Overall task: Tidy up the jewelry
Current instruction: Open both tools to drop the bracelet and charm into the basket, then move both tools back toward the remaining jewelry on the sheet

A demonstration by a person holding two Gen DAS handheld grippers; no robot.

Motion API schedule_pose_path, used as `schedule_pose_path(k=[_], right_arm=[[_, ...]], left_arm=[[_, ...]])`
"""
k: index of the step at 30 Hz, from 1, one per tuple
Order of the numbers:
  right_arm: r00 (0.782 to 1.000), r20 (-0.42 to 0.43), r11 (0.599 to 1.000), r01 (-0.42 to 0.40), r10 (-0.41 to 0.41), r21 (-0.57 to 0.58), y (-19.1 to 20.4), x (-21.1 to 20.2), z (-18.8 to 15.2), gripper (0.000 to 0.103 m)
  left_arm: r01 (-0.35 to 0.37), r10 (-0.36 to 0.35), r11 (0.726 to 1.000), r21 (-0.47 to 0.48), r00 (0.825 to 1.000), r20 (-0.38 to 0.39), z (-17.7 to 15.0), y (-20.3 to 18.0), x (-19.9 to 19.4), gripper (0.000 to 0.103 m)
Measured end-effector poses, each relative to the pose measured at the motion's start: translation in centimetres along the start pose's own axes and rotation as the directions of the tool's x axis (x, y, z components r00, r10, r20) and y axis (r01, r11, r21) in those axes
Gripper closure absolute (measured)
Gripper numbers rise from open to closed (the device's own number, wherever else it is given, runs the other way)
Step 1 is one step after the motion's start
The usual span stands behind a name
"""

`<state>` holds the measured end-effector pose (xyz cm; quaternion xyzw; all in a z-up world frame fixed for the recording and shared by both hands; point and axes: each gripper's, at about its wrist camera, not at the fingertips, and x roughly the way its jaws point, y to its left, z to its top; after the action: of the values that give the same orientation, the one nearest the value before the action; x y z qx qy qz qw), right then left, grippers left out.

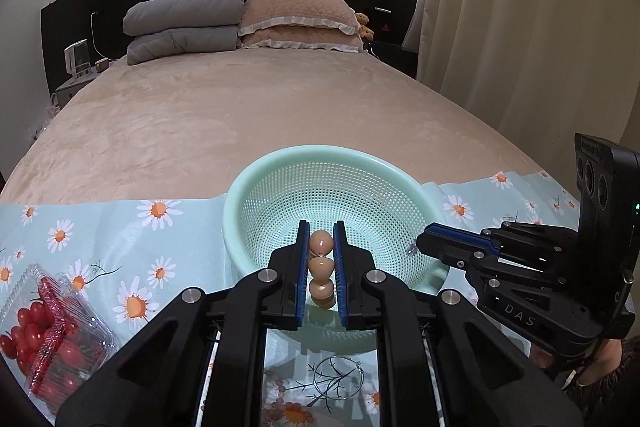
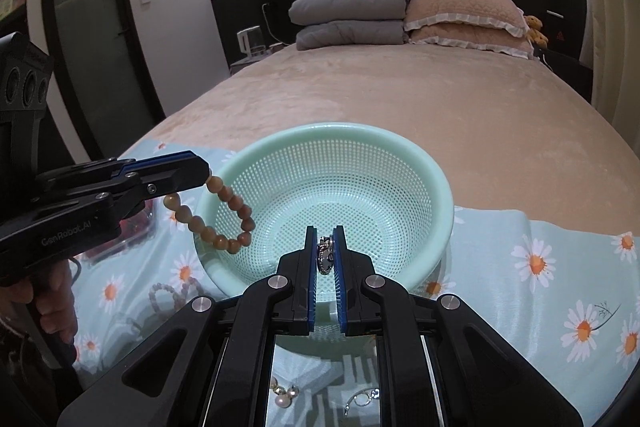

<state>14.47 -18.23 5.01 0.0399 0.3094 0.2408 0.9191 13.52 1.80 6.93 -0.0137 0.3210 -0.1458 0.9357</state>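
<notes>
1. The left gripper (image 1: 321, 259), low in the frame's center, pinches a brown bead bracelet (image 2: 224, 219) over the green basket (image 1: 256, 183).
2. The right gripper (image 2: 325, 255) clamps a small silver piece (image 2: 325, 255) above the basket's near rim.
3. A daisy-print cloth (image 1: 100, 227) covers the bed (image 1: 240, 107).

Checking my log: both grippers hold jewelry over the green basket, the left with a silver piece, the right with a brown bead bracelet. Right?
Swapped. The left gripper holds the brown bead bracelet, and the right gripper holds the silver piece. The right wrist view shows both over the green basket.
</notes>
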Motion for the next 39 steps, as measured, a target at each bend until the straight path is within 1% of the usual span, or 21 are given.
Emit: schedule_pose_path(k=[1, 2, 3, 4, 6, 7, 10, 13, 16, 20, 23, 26, 29, 33, 36, 39], right_arm=[[1.000, 0.004, 1.000, 0.018, -0.018, -0.004, 0.1, -0.1, 0.0, 0.085], [0.999, 0.016, 0.999, 0.038, -0.038, -0.003, -0.1, -0.3, 0.0, 0.077], [0.998, 0.032, 0.998, 0.057, -0.057, 0.001, -0.3, -0.6, 0.0, 0.053], [0.995, 0.056, 0.997, 0.081, -0.081, 0.009, -0.4, -1.1, 0.0, 0.029], [0.985, 0.116, 0.992, 0.124, -0.126, 0.026, -0.8, -2.3, 0.0, 0.016], [0.983, 0.126, 0.991, 0.129, -0.133, 0.037, -1.1, -2.7, 0.1, 0.016], [0.983, 0.131, 0.989, 0.121, -0.131, 0.079, -2.2, -3.4, 0.1, 0.016], [0.984, 0.104, 0.985, 0.136, -0.147, 0.103, -3.1, -3.3, -0.2, 0.016], [0.985, 0.082, 0.985, 0.146, -0.154, 0.092, -3.3, -3.4, -0.7, 0.016], [0.984, 0.041, 0.983, 0.168, -0.171, 0.071, -3.4, -3.4, -1.4, 0.016], [0.985, 0.030, 0.983, 0.166, -0.169, 0.080, -3.9, -3.6, -1.8, 0.016], [0.982, 0.016, 0.980, 0.188, -0.190, 0.069, -4.3, -3.8, -2.3, 0.016], [0.978, -0.004, 0.976, 0.209, -0.209, 0.058, -4.7, -3.9, -2.9, 0.016], [0.974, -0.030, 0.973, 0.228, -0.227, 0.041, -5.1, -4.0, -3.8, 0.016], [0.970, -0.055, 0.971, 0.237, -0.236, 0.026, -5.3, -4.0, -4.4, 0.016], [0.967, -0.077, 0.970, 0.244, -0.242, 0.018, -5.5, -3.7, -4.8, 0.016]], left_arm=[[-0.003, 0.003, 1.000, -0.008, 1.000, -0.001, 0.0, 0.2, -0.1, 0.087], [-0.019, 0.019, 1.000, -0.023, 1.000, 0.008, 0.0, 0.4, -0.3, 0.061], [-0.039, 0.040, 0.998, -0.040, 0.999, 0.021, 0.0, 0.8, -0.7, 0.040], [-0.056, 0.059, 0.997, -0.059, 0.997, 0.049, 0.0, 1.3, -1.3, 0.014], [-0.090, 0.098, 0.993, -0.076, 0.989, 0.110, 0.1, 2.0, -2.7, 0.012], [-0.108, 0.117, 0.991, -0.077, 0.986, 0.123, 0.2, 2.2, -3.2, 0.005], [-0.144, 0.154, 0.986, -0.081, 0.979, 0.133, 0.0, 3.2, -4.1, 0.006], [-0.157, 0.165, 0.984, -0.087, 0.981, 0.102, -0.5, 4.1, -3.9, 0.006], [-0.171, 0.177, 0.982, -0.083, 0.982, 0.061, -1.3, 4.7, -3.4, 0.006], [-0.254, 0.255, 0.967, -0.027, 0.966, 0.036, -2.6, 4.8, -2.7, 0.006], [-0.263, 0.263, 0.965, -0.012, 0.965, 0.007, -3.6, 5.3, -2.5, 0.006], [-0.296, 0.296, 0.955, 0.023, 0.955, -0.004, -4.7, 5.4, -2.4, 0.006], [-0.294, 0.297, 0.954, 0.061, 0.954, -0.038, -5.9, 5.4, -2.0, 0.006], [-0.267, 0.273, 0.961, 0.072, 0.957, -0.097, -7.3, 5.4, -1.3, 0.006], [-0.271, 0.277, 0.960, 0.068, 0.955, -0.110, -8.1, 5.7, -1.2, 0.006], [-0.237, 0.240, 0.971, 0.033, 0.961, -0.139, -9.3, 6.1, -1.0, 0.006]])
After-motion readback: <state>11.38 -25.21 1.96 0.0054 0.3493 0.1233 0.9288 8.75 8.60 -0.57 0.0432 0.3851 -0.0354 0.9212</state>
